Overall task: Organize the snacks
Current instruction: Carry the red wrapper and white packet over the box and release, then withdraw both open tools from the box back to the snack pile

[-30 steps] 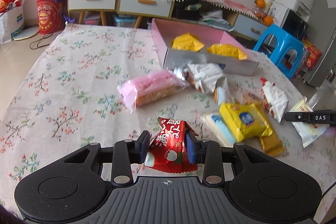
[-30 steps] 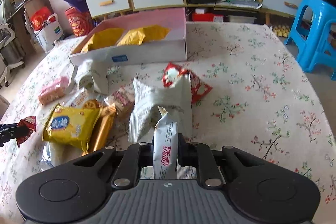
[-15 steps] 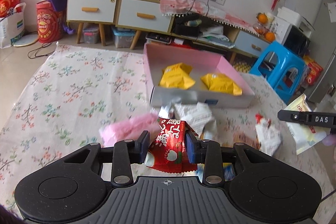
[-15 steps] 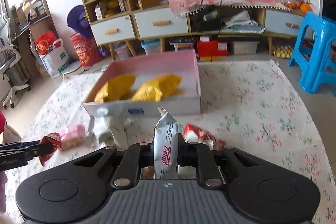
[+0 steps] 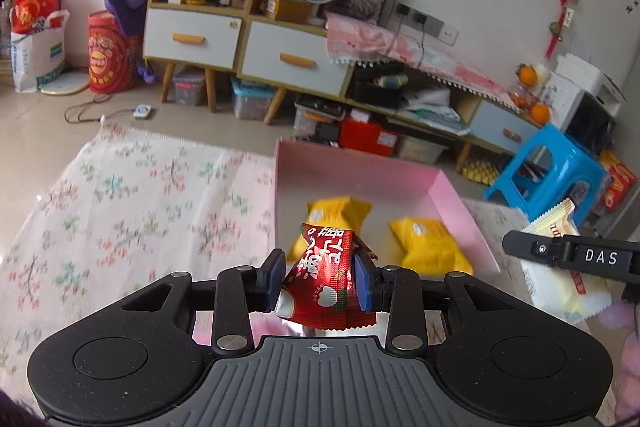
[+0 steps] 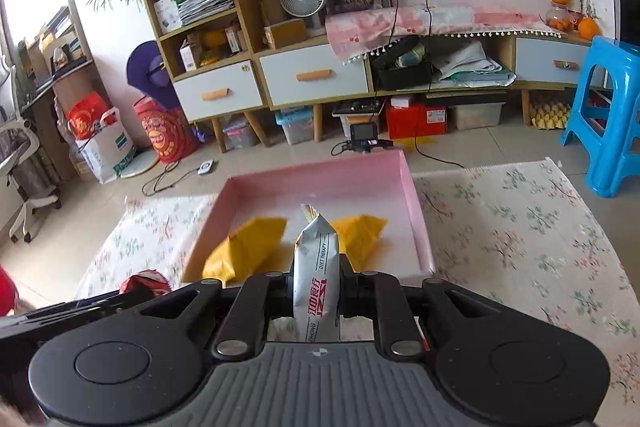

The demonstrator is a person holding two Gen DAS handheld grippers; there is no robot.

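My left gripper point(image 5: 320, 277) is shut on a red snack packet point(image 5: 326, 283), held above the near edge of the pink box point(image 5: 360, 167). Two yellow packets point(image 5: 338, 213) point(image 5: 430, 243) lie in the box. My right gripper point(image 6: 316, 279) is shut on a silver-white snack packet point(image 6: 316, 267), held upright over the near side of the same pink box point(image 6: 320, 175), where the yellow packets point(image 6: 244, 249) point(image 6: 360, 229) lie. The right gripper with its pale packet point(image 5: 560, 259) shows at the right of the left wrist view. The left gripper with the red packet point(image 6: 144, 281) shows at the lower left of the right wrist view.
The box stands on a table with a floral cloth point(image 5: 140, 211) point(image 6: 520, 223). Beyond the table are white-drawered cabinets point(image 6: 312, 77), a blue stool point(image 6: 608, 127) and floor clutter. The other loose snacks are hidden under the grippers.
Both grippers have risen from the snack pile and moved forward toward the pink box, each carrying its packet. The loose snacks have dropped out of sight.
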